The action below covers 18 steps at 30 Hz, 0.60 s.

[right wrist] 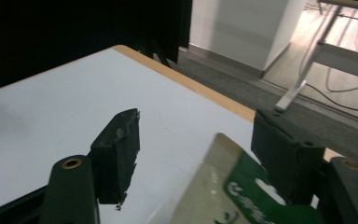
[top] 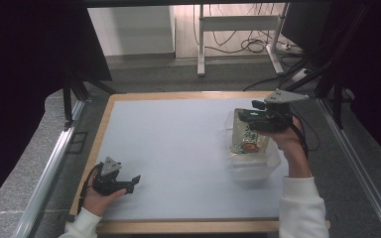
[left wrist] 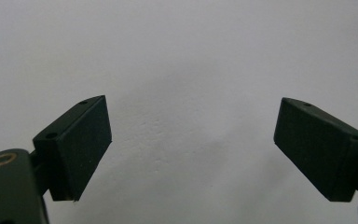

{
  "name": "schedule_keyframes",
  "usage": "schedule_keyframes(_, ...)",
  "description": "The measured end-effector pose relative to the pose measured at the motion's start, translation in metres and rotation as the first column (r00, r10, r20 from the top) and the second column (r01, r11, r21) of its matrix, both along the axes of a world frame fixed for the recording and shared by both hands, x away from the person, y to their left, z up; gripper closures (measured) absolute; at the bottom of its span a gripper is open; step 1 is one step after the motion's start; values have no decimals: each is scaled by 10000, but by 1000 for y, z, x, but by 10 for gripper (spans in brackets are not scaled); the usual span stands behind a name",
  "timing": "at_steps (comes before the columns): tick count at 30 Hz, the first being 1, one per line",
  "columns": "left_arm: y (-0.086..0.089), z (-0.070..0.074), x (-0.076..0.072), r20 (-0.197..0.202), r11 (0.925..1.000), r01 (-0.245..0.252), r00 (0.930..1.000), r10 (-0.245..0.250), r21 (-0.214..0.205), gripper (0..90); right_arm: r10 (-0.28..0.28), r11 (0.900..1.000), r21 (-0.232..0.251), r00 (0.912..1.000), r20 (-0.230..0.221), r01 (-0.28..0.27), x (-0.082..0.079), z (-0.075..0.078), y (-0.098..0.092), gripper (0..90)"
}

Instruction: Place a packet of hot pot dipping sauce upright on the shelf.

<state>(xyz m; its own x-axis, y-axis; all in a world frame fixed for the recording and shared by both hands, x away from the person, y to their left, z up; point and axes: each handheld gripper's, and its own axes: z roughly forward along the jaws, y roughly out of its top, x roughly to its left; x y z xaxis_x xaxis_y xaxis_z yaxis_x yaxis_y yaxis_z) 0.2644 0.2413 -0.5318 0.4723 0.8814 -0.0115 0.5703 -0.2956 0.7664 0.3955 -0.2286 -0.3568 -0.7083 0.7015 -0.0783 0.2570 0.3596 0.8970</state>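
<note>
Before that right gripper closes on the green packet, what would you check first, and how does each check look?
1. Right gripper open: ok, jaws stand wide apart.
2. Green packet between the jaws: cannot tell; in the right gripper view its top edge lies next to one jaw.
3. Packet standing in the clear container: ok.
4. Left gripper out of the way: ok, low on the table's near left side, jaws open over bare surface.
5. Container steady if the packet is pulled: cannot tell; nothing holds it.
</note>
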Motion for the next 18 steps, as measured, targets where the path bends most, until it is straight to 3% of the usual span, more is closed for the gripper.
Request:
schedule_keyframes(11,0,0,0,-8,10000,40,10000,-40,-24,109,1122,9932,-211,9908,-754,-1141,-6,-18,48,286)
schedule_keyframes(18,-1,0,0,14,9999,35,10000,-35,-106,109,1808,9806,-528,9752,-1278,-1887,-19,-35,84,278)
